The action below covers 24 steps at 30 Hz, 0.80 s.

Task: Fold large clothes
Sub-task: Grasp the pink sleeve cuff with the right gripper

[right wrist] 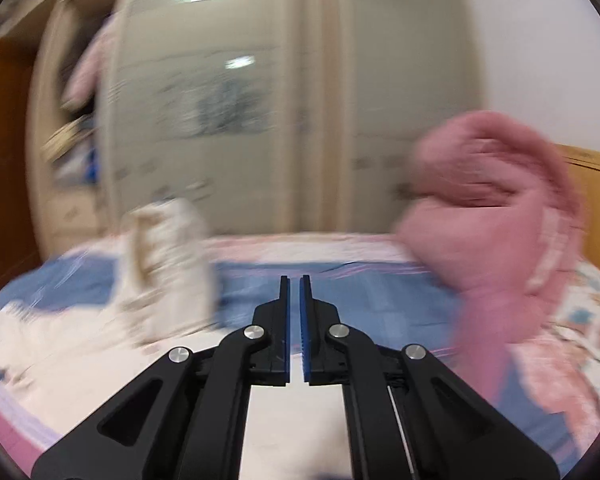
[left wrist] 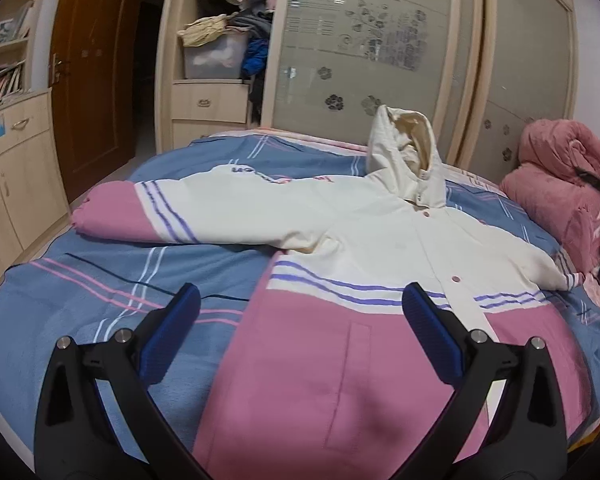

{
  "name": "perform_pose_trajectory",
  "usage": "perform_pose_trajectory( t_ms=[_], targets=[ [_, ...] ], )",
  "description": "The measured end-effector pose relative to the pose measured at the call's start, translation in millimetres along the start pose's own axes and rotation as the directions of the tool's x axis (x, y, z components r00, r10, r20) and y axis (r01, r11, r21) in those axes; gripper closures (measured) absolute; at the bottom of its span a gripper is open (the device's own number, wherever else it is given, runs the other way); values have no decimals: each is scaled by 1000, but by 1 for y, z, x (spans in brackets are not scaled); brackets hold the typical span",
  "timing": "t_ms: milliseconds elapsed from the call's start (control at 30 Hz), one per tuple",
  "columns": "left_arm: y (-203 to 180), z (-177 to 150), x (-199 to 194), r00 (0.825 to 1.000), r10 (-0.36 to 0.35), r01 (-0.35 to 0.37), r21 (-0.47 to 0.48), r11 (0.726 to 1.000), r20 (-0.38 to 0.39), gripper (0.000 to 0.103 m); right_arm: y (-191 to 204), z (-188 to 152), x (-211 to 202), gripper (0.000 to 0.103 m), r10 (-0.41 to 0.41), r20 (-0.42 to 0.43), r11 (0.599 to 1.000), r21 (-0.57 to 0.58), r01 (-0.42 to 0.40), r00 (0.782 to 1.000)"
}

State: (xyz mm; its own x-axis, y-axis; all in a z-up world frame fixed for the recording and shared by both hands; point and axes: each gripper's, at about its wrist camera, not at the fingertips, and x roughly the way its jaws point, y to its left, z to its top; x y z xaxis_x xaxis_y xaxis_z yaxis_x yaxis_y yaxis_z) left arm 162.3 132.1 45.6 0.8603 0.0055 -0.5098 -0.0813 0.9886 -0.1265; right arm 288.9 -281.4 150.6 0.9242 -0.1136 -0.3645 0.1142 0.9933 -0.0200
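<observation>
A: Why is the jacket (left wrist: pixel 379 232) spread flat mid-bed (left wrist: pixel 100 280), one sleeve out toward the left edge?

B: Ready for folding. Left tool (left wrist: pixel 300 320) hovers released above its hem; right tool (right wrist: pixel 294 300) is clenched, empty.

Jacket (left wrist: pixel 339 232) and blanket (left wrist: pixel 559 184) on bed (left wrist: pixel 100 280)

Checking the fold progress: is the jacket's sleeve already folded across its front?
No: in the left wrist view the jacket lies flat on the bed, its sleeve stretched out sideways.
</observation>
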Motion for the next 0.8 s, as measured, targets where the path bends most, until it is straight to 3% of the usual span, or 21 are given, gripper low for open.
perform_pose_trajectory(
  t_ms=[133,200,233,300,333,500,567,600,667,733,767,800],
  targets=[
    [9,3,0,1000,20,-20,-33,999,16,2,72,-32,21,100,105,-87,994,-21,-107,991],
    [11,6,5,1000,9,-10,-54,999,-12,2,73,-40,20,96,146,-123,989,48,-141,982],
    [11,6,6,1000,-4,2,-58,998,-19,2,62,-44,13,88,155,-123,984,106,-142,980],
    [7,4,7,1000,-15,14,-51,999,-26,2,30,-49,-10,7,123,-80,975,194,-106,989],
    [4,2,8,999,-23,22,-41,999,-33,2,1,-54,-28,1,92,-40,962,261,-78,995],
    [-24,-7,10,993,-81,84,31,996,-82,2,-146,-85,-68,1,-30,-89,897,437,66,996],
    [-35,-11,8,991,-97,103,60,993,-88,2,-220,-104,-83,4,-82,-124,814,564,138,989],
    [-42,-14,8,990,-103,111,80,991,-93,2,-251,-114,-89,10,-94,-135,762,627,158,986],
    [-53,-19,7,989,-111,122,109,987,-96,2,-312,-142,-93,22,-83,-155,608,775,173,984],
    [-64,-24,8,988,-113,127,142,982,-107,2,-350,-166,-91,27,-55,-171,481,859,176,984],
    [-68,-26,10,987,-113,129,153,980,-114,2,-363,-175,-88,29,-56,-192,458,867,196,980],
    [-74,-28,12,986,-113,132,163,978,-118,2,-369,-178,-83,30,-66,-213,460,860,219,975]
  ],
)
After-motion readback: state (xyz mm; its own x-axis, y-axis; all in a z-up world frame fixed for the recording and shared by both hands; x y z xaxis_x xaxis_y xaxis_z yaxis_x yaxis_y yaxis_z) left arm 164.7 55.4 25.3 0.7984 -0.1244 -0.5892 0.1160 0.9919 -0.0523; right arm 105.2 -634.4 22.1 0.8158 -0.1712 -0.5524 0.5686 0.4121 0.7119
